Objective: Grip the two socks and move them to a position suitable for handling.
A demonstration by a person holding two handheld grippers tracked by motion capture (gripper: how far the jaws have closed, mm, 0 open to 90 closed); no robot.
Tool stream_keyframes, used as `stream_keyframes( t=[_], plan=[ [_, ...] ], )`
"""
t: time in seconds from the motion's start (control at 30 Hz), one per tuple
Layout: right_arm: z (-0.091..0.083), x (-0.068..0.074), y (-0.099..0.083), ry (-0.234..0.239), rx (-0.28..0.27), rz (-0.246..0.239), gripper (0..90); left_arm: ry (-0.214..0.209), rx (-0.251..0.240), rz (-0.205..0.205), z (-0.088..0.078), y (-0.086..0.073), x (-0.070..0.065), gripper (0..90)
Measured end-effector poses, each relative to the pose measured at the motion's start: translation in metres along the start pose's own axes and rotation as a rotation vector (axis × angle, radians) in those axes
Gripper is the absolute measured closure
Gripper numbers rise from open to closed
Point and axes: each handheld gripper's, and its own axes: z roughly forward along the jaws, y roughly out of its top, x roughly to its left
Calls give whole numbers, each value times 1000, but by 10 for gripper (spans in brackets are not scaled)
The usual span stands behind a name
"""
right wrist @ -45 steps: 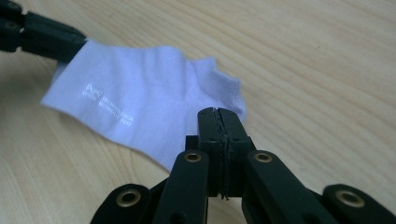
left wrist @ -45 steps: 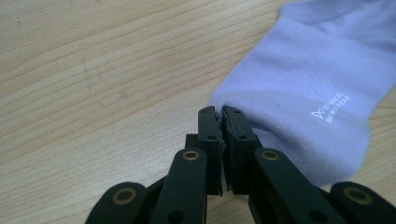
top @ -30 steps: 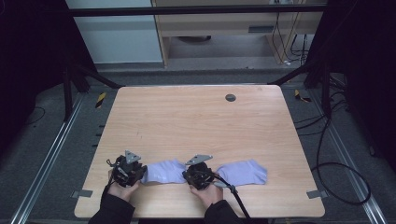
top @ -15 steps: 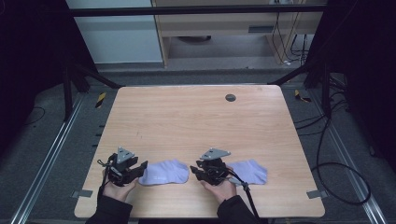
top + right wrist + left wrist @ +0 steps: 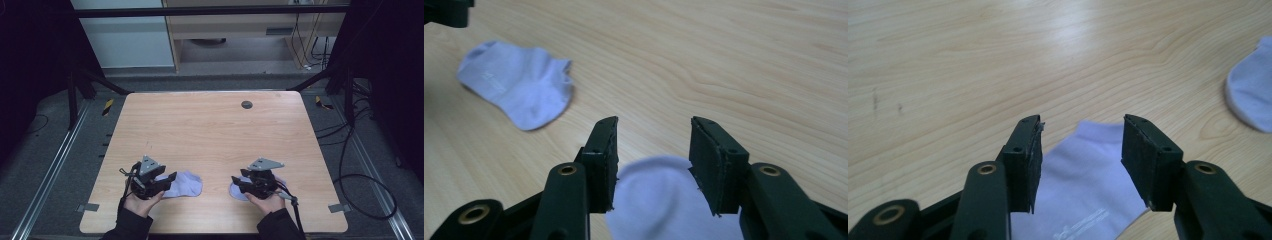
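Two grippers, two socks, near table edge.
Our left gripper (image 5: 1080, 150) and right gripper (image 5: 653, 155) have just been opening; both stand half open, gripping nothing, each above its own sock. Left sock (image 5: 184, 183) and right sock (image 5: 239, 190) lie flat, well apart. We advise lifting clear before regrasping, avoiding snagged fabric.

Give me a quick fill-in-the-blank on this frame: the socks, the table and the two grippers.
1. The number of socks on the table is ____.
2. The left sock and right sock lie ____ from each other.
3. The left hand-held gripper has its jaws ____.
4. The tabletop is made of ____.

Missing words: two; apart; open; wood
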Motion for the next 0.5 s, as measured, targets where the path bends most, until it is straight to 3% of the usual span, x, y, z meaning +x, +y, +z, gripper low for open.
stream_keyframes(
  t=[0.27, 0.5],
  plan=[
    [-35, -32, -10, -79, -23, 28, 536, -42, -16, 31, 11, 17, -26, 495],
    [-60, -56, -26, -161, -26, 55, 533, -89, 2, 92, 28, 29, -57, 496]
  ],
)
